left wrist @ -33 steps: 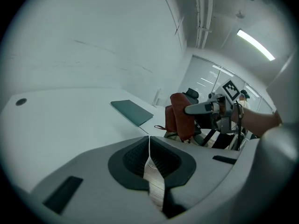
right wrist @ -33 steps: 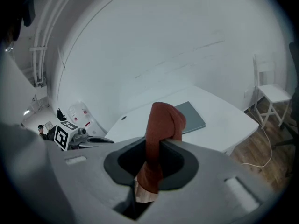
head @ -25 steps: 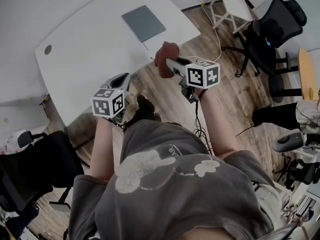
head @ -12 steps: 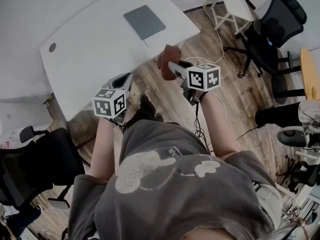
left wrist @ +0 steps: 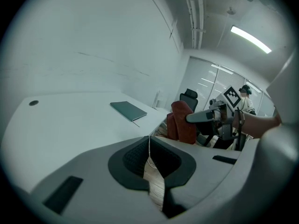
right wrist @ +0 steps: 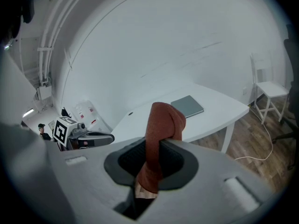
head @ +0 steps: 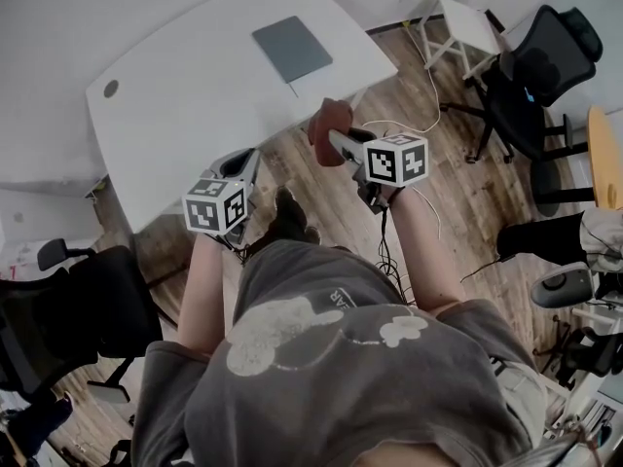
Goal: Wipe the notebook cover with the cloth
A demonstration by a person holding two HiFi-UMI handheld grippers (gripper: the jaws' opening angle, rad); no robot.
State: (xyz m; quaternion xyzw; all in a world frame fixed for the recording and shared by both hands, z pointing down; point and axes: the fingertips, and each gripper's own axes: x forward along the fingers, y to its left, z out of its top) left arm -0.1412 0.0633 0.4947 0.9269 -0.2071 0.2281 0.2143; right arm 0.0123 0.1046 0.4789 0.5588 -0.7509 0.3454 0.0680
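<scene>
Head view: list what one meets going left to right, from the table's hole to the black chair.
Table hole → left gripper → notebook → cloth → white chair → black office chair.

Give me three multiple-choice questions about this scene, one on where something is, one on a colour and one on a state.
1. Where is the notebook?
A. lying flat on the table
B. standing on edge on the table
C. hanging off the table

2. What colour is the cloth?
A. blue
B. reddish brown
C. yellow

3. How is the right claw?
A. open and empty
B. shut on the cloth
C. shut on the notebook

Answers:
1 A, the notebook lies flat on the white tabletop.
2 B, the cloth shows reddish brown in every view.
3 B, the cloth is pinched between its jaws.
</scene>
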